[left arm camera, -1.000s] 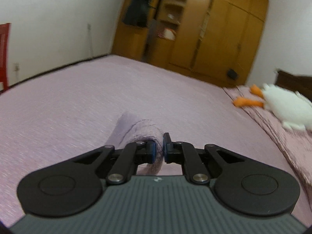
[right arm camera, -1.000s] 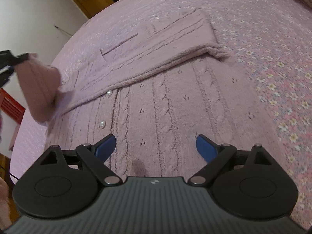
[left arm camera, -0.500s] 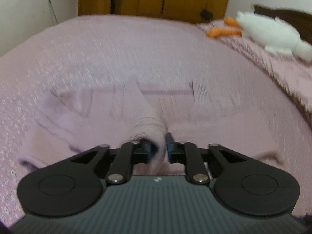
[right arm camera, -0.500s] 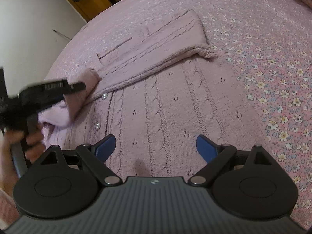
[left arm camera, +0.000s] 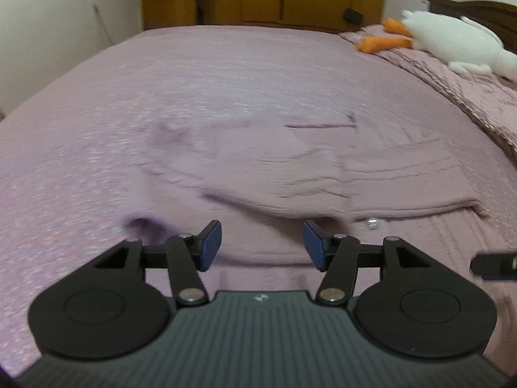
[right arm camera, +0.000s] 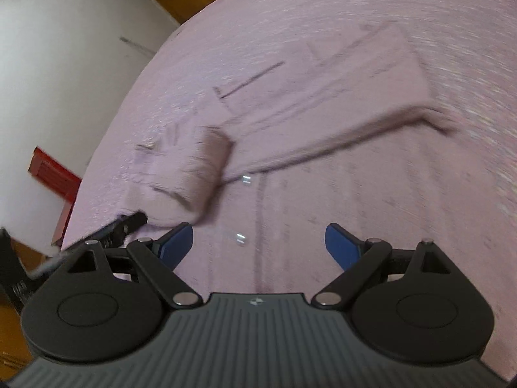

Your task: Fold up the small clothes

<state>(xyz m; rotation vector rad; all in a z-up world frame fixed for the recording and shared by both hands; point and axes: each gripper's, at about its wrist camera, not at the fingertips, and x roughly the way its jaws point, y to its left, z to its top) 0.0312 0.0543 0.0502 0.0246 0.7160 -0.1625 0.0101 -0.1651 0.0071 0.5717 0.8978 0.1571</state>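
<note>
Pink knit cardigan spread flat on pink bedspread, directly ahead of and below both sets of fingers. Left gripper: jaws opening, blue pads apart, nothing between them, only knit fabric beneath. Left sleeve lying folded across the body, cuff end just ahead of the left fingertips and off to the left of the right fingers; looks freshly laid, slightly humped rather than flat. Right gripper: fingers wide apart, empty, hovering over the button placket, one button between the fingertips, a second just beyond. Other sleeve already folded across the chest, long axis running diagonally away from the right fingers toward upper right. Garment long axis roughly away from the right fingers, crosswise to the left ones. Both frames blurred; fine knit detail unreadable. Judgement: sleeve folds done, body fold likely next; hem edge probably near or under the right fingers, so right hand nearer for that grab. Risk: humped left cuff slipping open when body lifted. Plush goose well beyond, right of left fingers, irrelevant.
</note>
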